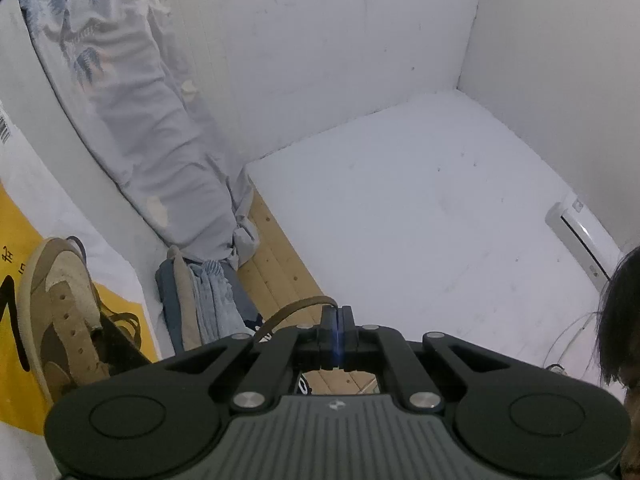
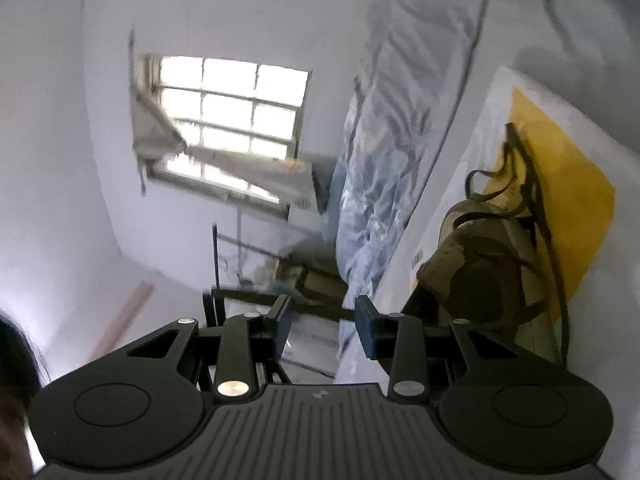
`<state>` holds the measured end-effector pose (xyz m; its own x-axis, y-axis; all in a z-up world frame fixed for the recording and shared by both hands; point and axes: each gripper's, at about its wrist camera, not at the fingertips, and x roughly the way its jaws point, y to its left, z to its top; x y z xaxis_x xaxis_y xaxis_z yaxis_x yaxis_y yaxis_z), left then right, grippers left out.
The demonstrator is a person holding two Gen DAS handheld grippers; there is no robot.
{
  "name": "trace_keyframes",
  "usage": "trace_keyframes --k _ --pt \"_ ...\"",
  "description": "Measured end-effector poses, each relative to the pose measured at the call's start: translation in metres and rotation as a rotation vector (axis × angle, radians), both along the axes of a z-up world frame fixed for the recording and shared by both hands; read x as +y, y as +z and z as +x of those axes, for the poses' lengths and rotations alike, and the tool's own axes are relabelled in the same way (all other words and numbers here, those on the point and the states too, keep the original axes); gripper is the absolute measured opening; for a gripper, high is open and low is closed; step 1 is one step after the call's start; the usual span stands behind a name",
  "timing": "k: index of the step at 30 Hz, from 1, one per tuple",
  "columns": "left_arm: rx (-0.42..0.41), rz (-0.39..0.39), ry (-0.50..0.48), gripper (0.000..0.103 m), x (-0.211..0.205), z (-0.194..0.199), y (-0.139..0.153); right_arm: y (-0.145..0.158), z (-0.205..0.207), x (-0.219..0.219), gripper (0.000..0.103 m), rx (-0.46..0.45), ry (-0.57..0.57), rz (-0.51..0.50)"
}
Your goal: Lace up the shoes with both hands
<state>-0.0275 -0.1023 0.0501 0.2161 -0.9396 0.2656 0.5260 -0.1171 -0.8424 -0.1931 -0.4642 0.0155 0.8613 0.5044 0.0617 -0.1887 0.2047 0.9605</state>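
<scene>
A tan and brown suede shoe (image 1: pixel 60 312) lies at the far left of the left wrist view on a yellow and white sheet (image 1: pixel 12 248). Its brown lace (image 1: pixel 296 307) runs from under the gripper body up to my left gripper (image 1: pixel 338 314), which is shut on the lace's end. In the rolled, blurred right wrist view the same shoe (image 2: pixel 484 256) shows at the right with loose lace loops (image 2: pixel 492 188) above it. My right gripper (image 2: pixel 324 326) stands open left of the shoe, with nothing between its fingers.
A pale patterned quilt (image 1: pixel 132 120) hangs at the left over folded clothes (image 1: pixel 208 304) and a wooden slat frame (image 1: pixel 276 248). White walls, a window (image 2: pixel 228 128) and an air conditioner (image 1: pixel 580 236) surround. A person's dark hair (image 1: pixel 620 312) is at the right edge.
</scene>
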Motion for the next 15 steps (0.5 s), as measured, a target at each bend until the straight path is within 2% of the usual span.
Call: trace_keyframes --k 11,13,15 --pt "0.001 0.006 -0.003 0.000 0.0004 -0.0001 -0.0013 0.0004 0.0093 0.0009 0.036 -0.003 0.000 0.025" --pt "0.006 0.007 0.001 0.000 0.0021 -0.0002 -0.0018 0.0008 0.0094 0.0005 0.029 -0.010 0.001 0.031" --pt "0.007 0.010 0.005 0.000 0.0031 -0.0006 -0.0016 0.0016 0.0094 -0.0001 0.026 -0.020 0.003 0.035"
